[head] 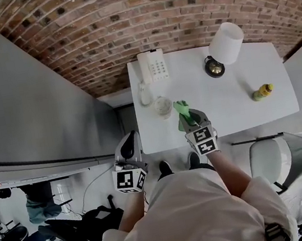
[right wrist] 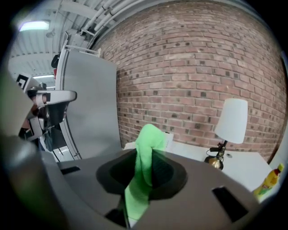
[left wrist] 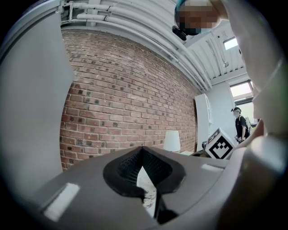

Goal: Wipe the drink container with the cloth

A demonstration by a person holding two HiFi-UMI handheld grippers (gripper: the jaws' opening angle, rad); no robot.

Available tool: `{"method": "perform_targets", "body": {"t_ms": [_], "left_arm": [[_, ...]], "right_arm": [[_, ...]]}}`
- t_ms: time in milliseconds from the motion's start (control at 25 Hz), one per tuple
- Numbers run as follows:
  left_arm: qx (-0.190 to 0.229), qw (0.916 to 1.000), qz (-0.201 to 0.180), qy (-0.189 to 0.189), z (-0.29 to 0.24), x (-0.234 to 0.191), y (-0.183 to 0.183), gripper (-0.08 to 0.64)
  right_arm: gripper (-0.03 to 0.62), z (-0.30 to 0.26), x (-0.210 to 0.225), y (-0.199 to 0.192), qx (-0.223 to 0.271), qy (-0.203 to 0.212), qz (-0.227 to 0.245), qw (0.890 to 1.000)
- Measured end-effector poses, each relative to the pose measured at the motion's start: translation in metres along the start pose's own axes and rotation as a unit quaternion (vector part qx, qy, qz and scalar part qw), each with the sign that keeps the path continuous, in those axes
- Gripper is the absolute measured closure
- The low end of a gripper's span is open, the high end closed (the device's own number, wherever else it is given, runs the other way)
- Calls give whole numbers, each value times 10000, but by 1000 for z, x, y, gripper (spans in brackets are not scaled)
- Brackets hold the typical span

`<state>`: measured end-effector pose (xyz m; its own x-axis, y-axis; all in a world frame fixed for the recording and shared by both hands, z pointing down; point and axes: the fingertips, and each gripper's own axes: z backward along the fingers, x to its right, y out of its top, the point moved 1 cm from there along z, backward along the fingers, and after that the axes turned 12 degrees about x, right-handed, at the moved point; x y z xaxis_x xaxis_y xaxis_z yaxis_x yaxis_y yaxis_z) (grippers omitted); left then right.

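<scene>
Cloth: green, soft and limp. It is pinched between the closed jaws of the right hand-held gripper. One folded end stands up past the jaw tips and a tail hangs below. It is light and pliable and should conform to a curved wall. It has no stiffness of its own, so wiping pressure must come from the jaws behind it.

Drink container: a small clear vessel standing on the white counter, near the front left corner and just beside the cloth. It is small in the head view, so whether it is glass or plastic cannot be settled; treat it as glass. Expect a smooth, slippery, rigid wall. It is probably light enough to slide or tip under a sideways push from the cloth.

Left hand-held gripper: jaws together, nothing held, positioned off the near edge of the counter to the left of the container.

Recommended hold:
- Open the left jaws and take the container low on its wall with moderate force, to keep it upright.
- Wipe with the projecting fold of the cloth, not the jaw tips, to avoid hard contact.

A yellow bottle stands well apart at the right and is not involved
</scene>
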<state>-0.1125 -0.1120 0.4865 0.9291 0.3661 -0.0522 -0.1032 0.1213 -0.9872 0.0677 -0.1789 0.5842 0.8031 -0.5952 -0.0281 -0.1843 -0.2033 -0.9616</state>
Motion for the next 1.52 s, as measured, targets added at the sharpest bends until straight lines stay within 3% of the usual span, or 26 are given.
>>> {"method": "perform_targets", "body": {"t_ms": [480, 760, 1520], "left_arm": [[-84, 9999, 83, 23, 4, -20, -7, 551], [-128, 9999, 90, -27, 7, -23, -11, 551], [-109, 9996, 169, -199, 15, -25, -13, 551]], "right_arm": [[526, -37, -6, -45, -737, -110, -126, 9971], [526, -50, -19, -64, -1143, 104, 56, 9934], [526, -60, -36, -62, -1446, 89, 129, 9894]]}}
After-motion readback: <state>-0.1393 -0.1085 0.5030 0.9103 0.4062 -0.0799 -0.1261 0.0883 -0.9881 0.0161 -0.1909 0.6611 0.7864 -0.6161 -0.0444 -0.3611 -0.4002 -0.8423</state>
